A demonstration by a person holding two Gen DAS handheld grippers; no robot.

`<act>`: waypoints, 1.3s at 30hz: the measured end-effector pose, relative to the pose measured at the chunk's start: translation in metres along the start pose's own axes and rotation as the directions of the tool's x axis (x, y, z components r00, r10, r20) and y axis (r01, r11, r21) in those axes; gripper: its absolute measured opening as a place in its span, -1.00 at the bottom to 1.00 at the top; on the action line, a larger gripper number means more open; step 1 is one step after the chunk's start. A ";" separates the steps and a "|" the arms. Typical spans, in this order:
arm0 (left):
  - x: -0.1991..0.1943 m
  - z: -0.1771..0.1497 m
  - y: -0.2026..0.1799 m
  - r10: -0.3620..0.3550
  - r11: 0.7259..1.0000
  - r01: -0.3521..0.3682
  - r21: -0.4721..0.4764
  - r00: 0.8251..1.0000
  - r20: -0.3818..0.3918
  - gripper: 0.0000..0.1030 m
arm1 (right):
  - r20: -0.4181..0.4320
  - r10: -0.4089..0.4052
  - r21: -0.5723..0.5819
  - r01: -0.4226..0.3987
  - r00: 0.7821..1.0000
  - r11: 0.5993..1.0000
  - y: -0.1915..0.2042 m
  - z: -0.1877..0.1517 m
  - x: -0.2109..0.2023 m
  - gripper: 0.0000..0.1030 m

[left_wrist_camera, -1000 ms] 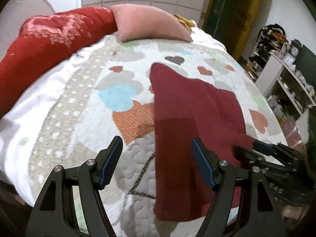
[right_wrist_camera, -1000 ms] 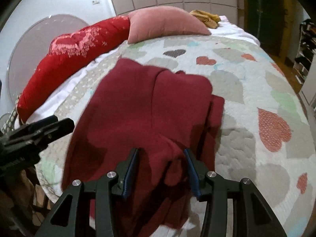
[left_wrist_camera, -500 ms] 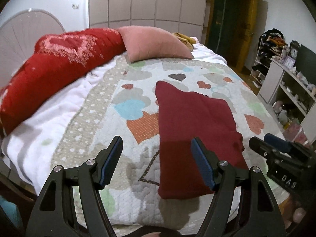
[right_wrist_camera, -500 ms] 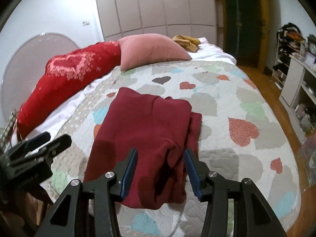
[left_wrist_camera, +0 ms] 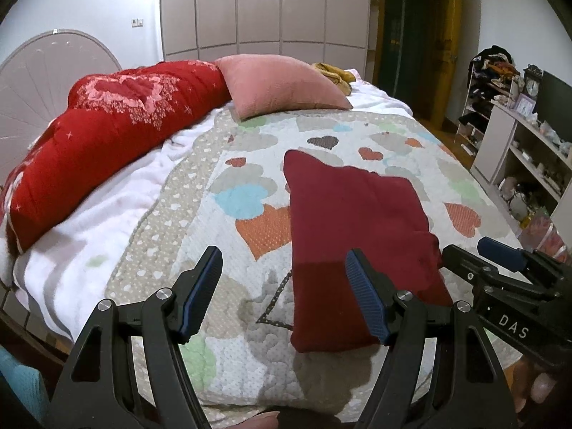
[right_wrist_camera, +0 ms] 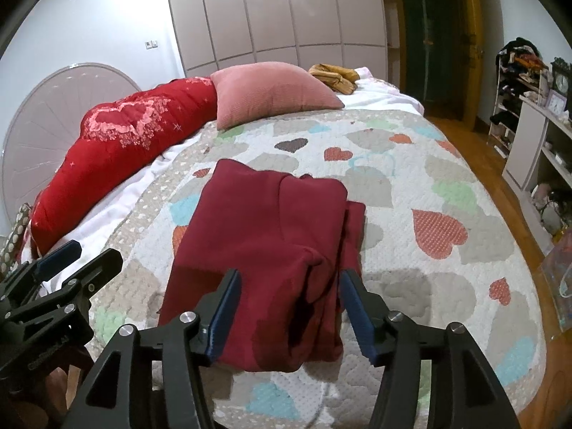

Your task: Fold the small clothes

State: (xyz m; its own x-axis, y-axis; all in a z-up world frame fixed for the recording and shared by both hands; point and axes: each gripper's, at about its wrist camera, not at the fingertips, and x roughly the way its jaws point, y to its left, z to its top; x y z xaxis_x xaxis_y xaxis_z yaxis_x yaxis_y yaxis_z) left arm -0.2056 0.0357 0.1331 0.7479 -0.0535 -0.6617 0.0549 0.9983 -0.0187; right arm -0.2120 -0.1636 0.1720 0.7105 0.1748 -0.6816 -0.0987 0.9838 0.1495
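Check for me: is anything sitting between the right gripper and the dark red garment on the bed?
Nothing visible. The right gripper is open, and only air separates it from the folded dark red garment lying on the heart-patterned quilt. The pink pillow lies beyond it.

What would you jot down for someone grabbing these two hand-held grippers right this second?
Left gripper: open, holding nothing, above the quilt's near edge.
Right gripper: open, holding nothing, above the garment's near end.
Dark red garment: folded into a rough rectangle on the heart-patterned quilt, touching neither gripper.
Done: main folds look made.
Left: its right side shows uneven, bunched layers; probably tidy them or fold once more.
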 end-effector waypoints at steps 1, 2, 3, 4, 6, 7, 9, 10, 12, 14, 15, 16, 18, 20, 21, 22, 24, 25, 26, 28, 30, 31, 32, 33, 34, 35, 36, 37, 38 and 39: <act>0.002 -0.001 -0.001 0.001 1.000 -0.001 0.001 1.000 -0.006 0.40 | -0.006 0.000 0.000 0.000 1.000 1.000 0.000 -0.001 0.002 0.09; 0.004 -0.002 -0.001 0.001 1.000 -0.001 0.002 1.000 -0.011 0.40 | -0.015 -0.003 -0.002 0.003 1.000 1.000 -0.001 -0.001 0.004 0.09; 0.006 -0.003 -0.002 0.002 1.000 -0.002 0.003 1.000 -0.014 0.40 | -0.020 -0.004 -0.004 0.004 1.000 1.000 0.000 -0.002 0.006 0.09; 0.007 -0.003 -0.003 0.003 1.000 -0.003 0.004 1.000 -0.018 0.40 | -0.026 -0.005 -0.008 0.005 1.000 1.000 0.000 -0.002 0.007 0.09; 0.010 -0.004 -0.003 0.004 1.000 -0.004 0.003 1.000 -0.022 0.40 | -0.030 -0.012 -0.002 0.012 0.999 1.000 0.000 -0.003 0.009 0.09; 0.010 -0.004 -0.003 0.003 1.000 -0.003 0.002 1.000 -0.024 0.40 | -0.030 -0.012 0.002 0.012 0.999 1.000 -0.001 -0.003 0.010 0.09; 0.011 -0.004 -0.002 0.005 1.000 -0.005 -0.004 1.000 -0.022 0.40 | -0.031 -0.012 0.009 0.012 0.999 1.000 -0.003 -0.003 0.011 0.09; 0.011 -0.004 -0.001 0.006 1.000 -0.006 -0.007 1.000 -0.022 0.40 | -0.031 -0.014 0.010 0.014 0.999 1.000 -0.003 -0.003 0.012 0.09; 0.011 -0.004 -0.001 0.006 1.000 -0.006 -0.012 1.000 -0.022 0.40 | -0.031 -0.013 0.009 0.013 0.999 1.000 -0.003 -0.002 0.012 0.09; 0.012 -0.004 -0.001 0.007 1.000 -0.007 -0.011 1.000 -0.023 0.40 | -0.029 -0.008 0.008 0.008 1.000 1.000 -0.003 -0.002 0.012 0.09; 0.012 -0.004 -0.001 0.011 1.000 -0.011 -0.009 1.000 -0.023 0.40 | -0.029 -0.006 0.007 0.006 1.000 1.000 -0.004 -0.002 0.012 0.09; 0.012 -0.004 -0.001 0.012 1.000 -0.012 -0.005 1.000 -0.023 0.40 | -0.029 -0.005 0.005 0.005 1.000 1.000 -0.004 -0.002 0.012 0.09; 0.012 -0.004 -0.001 0.017 1.000 -0.017 0.001 1.000 -0.019 0.40 | -0.031 -0.004 0.004 0.004 1.000 1.000 -0.003 -0.002 0.013 0.09; 0.013 -0.004 -0.002 0.017 1.000 -0.017 0.003 1.000 -0.019 0.40 | -0.032 -0.003 0.003 0.003 0.999 1.000 -0.001 -0.002 0.014 0.09; 0.013 -0.004 -0.002 0.016 1.000 -0.016 0.004 1.000 -0.017 0.40 | -0.032 -0.004 0.002 0.004 0.999 1.000 -0.001 -0.001 0.014 0.09; 0.013 -0.004 -0.002 0.017 1.000 -0.017 0.004 1.000 -0.016 0.40 | -0.034 -0.005 0.001 0.006 0.999 1.000 -0.001 -0.001 0.014 0.09; 0.014 -0.004 -0.002 0.018 1.000 -0.018 0.005 1.000 -0.017 0.40 | -0.033 -0.008 0.000 0.008 0.999 1.000 -0.001 -0.001 0.014 0.09; 0.014 -0.004 -0.002 0.017 1.000 -0.017 0.003 1.000 -0.017 0.40 | -0.033 -0.007 0.000 0.007 0.999 1.000 -0.001 -0.001 0.014 0.09; 0.014 -0.004 -0.002 0.016 1.000 -0.016 0.002 1.000 -0.019 0.40 | -0.034 -0.005 0.000 0.005 0.999 1.000 -0.001 -0.001 0.014 0.09; 0.015 -0.005 -0.003 0.016 1.000 -0.016 0.002 1.000 -0.021 0.40 | -0.034 -0.004 0.001 0.004 0.999 1.000 0.000 -0.001 0.014 0.09; 0.016 -0.005 -0.003 0.016 1.000 -0.016 0.003 1.000 -0.024 0.40 | -0.035 -0.005 0.001 0.005 0.999 1.000 0.000 -0.001 0.015 0.09; 0.016 -0.005 -0.003 0.018 1.000 -0.018 0.002 1.000 -0.023 0.40 | -0.037 -0.004 0.002 0.004 0.999 1.000 0.000 -0.001 0.015 0.09; 0.016 -0.005 -0.003 0.017 1.000 -0.017 0.002 1.000 -0.024 0.40 | -0.037 -0.003 0.003 0.003 0.999 1.000 0.000 -0.001 0.015 0.09; 0.017 -0.005 -0.002 0.017 1.000 -0.016 0.002 1.000 -0.025 0.40 | -0.036 -0.004 0.003 0.004 0.999 1.000 0.000 -0.001 0.015 0.09; 0.017 -0.005 -0.003 0.016 1.000 -0.016 0.002 1.000 -0.025 0.40 | -0.037 -0.004 0.003 0.004 0.999 1.000 0.000 -0.001 0.016 0.09; 0.017 -0.005 -0.003 0.017 1.000 -0.017 0.003 1.000 -0.025 0.40 | -0.039 -0.004 0.003 0.004 0.999 1.000 0.000 0.000 0.016 0.09; 0.018 -0.005 -0.003 0.019 1.000 -0.019 0.003 0.999 -0.025 0.40 | -0.039 -0.004 0.004 0.004 0.999 1.000 0.000 -0.001 0.016 0.09; 0.018 -0.005 -0.003 0.019 1.000 -0.019 0.003 0.999 -0.026 0.40 | -0.040 -0.002 0.004 0.002 0.999 1.000 0.000 0.000 0.017 0.09; 0.019 -0.005 -0.003 0.019 1.000 -0.019 0.004 0.999 -0.027 0.40 | -0.040 -0.002 0.004 0.002 0.999 1.000 0.000 0.000 0.018 0.10; 0.019 -0.006 -0.003 0.020 1.000 -0.019 0.004 0.999 -0.029 0.40 | -0.041 -0.003 0.004 0.003 0.999 1.000 0.001 0.000 0.019 0.09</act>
State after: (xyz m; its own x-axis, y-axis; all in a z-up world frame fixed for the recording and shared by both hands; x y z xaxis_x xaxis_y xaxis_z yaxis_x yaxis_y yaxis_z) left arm -0.1950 0.0317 0.1160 0.7296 -0.0333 -0.6831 0.0431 0.9991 -0.0027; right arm -0.1992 -0.1597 0.1591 0.6819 0.1736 -0.7105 -0.0942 0.9842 0.1501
